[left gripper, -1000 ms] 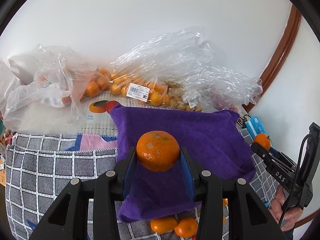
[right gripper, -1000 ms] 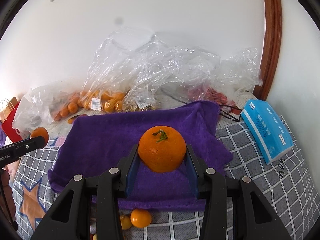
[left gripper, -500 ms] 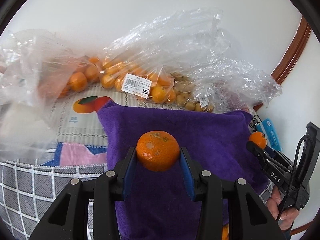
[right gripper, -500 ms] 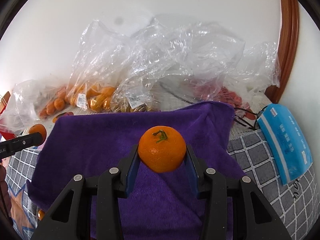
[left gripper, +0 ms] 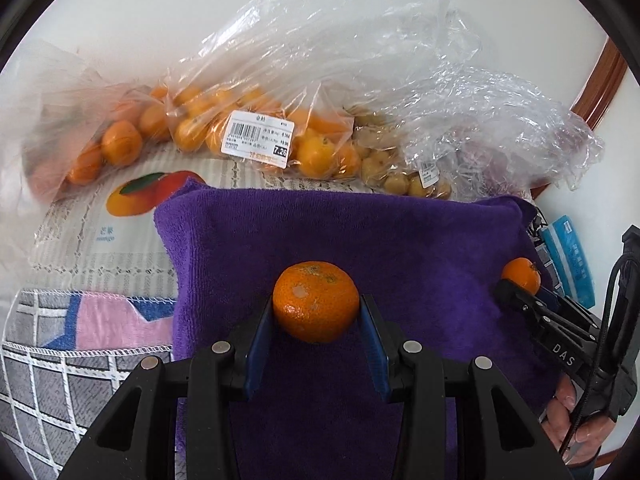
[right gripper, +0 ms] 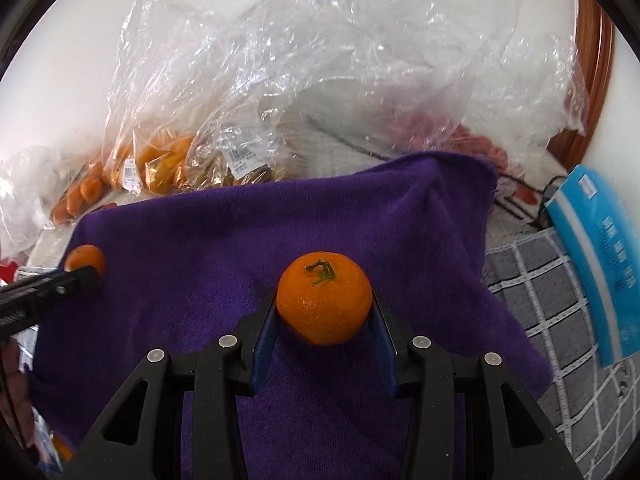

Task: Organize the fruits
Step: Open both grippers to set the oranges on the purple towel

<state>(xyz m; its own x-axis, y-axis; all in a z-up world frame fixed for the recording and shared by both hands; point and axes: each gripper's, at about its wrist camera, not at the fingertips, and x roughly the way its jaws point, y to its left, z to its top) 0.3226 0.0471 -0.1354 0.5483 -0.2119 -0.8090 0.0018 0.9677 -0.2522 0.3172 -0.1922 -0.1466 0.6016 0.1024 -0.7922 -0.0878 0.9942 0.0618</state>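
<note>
My left gripper (left gripper: 316, 312) is shut on a mandarin (left gripper: 316, 300) with a pale spot on its skin, held just above a purple towel (left gripper: 360, 232). My right gripper (right gripper: 324, 316) is shut on a stemmed mandarin (right gripper: 324, 300) over the same purple towel (right gripper: 240, 232). Each gripper shows in the other's view: the right one with its mandarin (left gripper: 520, 276) at the towel's right side, the left one with its mandarin (right gripper: 85, 260) at the towel's left edge.
Clear plastic bags of oranges (left gripper: 256, 136) and small yellowish fruit (left gripper: 396, 176) lie along the white wall behind the towel. A mango-printed box (left gripper: 120, 216) sits left, a blue packet (right gripper: 596, 256) right. A grey checked cloth (right gripper: 540, 300) covers the surface. A hand (left gripper: 576, 424) grips the right tool.
Both grippers have sunk and moved forward over the purple towel with their mandarins; the towel and the bags now look nearer and larger. The loose mandarins at the near edge have left view.
</note>
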